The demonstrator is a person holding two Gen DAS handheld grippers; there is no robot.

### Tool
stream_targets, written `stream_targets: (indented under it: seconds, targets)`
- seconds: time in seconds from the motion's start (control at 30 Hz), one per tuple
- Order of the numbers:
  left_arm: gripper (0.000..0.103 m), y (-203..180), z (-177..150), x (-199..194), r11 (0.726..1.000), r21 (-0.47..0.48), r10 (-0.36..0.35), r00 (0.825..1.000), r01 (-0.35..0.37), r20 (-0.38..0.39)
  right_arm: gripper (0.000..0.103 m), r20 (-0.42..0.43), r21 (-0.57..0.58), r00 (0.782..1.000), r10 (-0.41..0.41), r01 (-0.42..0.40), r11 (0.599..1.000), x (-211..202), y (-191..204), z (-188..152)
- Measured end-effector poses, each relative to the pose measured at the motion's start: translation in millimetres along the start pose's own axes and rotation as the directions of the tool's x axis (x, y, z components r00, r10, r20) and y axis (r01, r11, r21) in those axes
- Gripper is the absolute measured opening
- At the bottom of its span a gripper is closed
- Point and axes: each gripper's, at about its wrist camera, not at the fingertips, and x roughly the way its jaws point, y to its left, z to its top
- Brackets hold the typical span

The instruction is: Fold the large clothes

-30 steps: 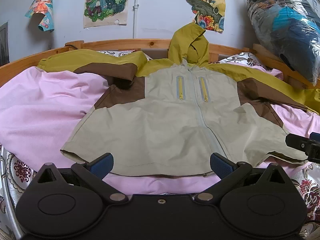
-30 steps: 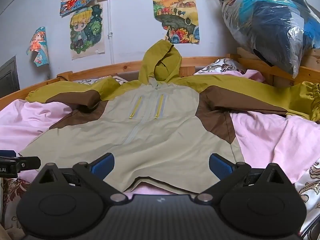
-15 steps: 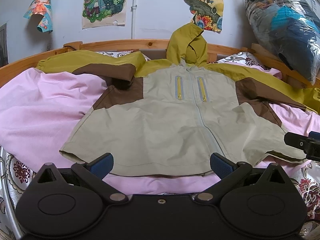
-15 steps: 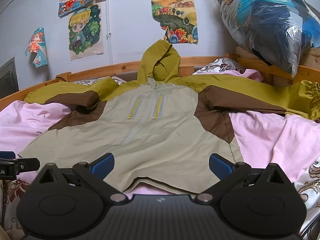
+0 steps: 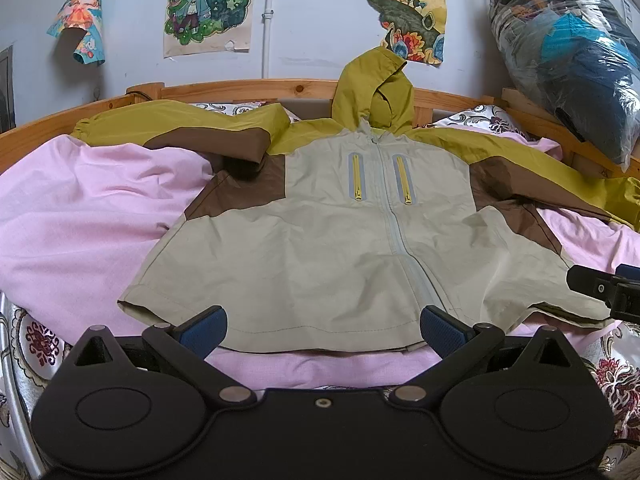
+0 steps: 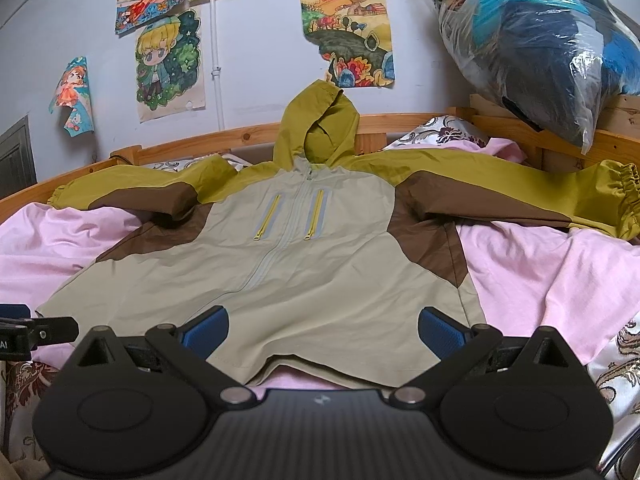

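Note:
A hooded jacket in beige, brown and olive lies spread front-up on a pink sheet, sleeves out to both sides and hood against the headboard. It also shows in the right wrist view. My left gripper is open and empty, just short of the jacket's hem. My right gripper is open and empty over the hem near its right corner. The right gripper's tip shows at the right edge of the left wrist view; the left gripper's tip shows at the left edge of the right wrist view.
A wooden bed frame runs behind the jacket. A clear plastic bag of dark and blue clothes sits on the frame at the right. Posters hang on the wall. A patterned cover lies under the sheet at the near edge.
Both views have shifted very slightly; the jacket and both open grippers stay essentially as they were.

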Motion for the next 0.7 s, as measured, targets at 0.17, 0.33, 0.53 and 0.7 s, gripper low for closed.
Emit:
stream_targets:
  seconds: [0.17,0.33,0.53,0.7]
  targets:
    - [0.102,-1.0,0.4,-0.5,1.000,0.001,0.000,1.000,0.000,0.000,0.103,-0.001,0.001,1.000,0.000,0.000,1.000,0.4,-0.5,0.1]
    - [0.102,-1.0,0.3,-0.4,1.000,0.001,0.000,1.000,0.000,0.000,0.103,0.000,0.001,1.000,0.000,0.000,1.000,0.4,-0.4,-0.2]
    - [0.102,-0.8,0.3,-0.4,1.000,0.001,0.000,1.000,0.000,0.000,0.103,0.000,0.002,1.000,0.000,0.000,1.000,0.1,0.0,-0.7]
    - [0.102,-0.8,0.2,-0.4,1.000,0.001,-0.001,1.000,0.001,0.000,0.103,-0.001,0.003,1.000,0.000,0.000,1.000,0.5,-0.4,-0.6]
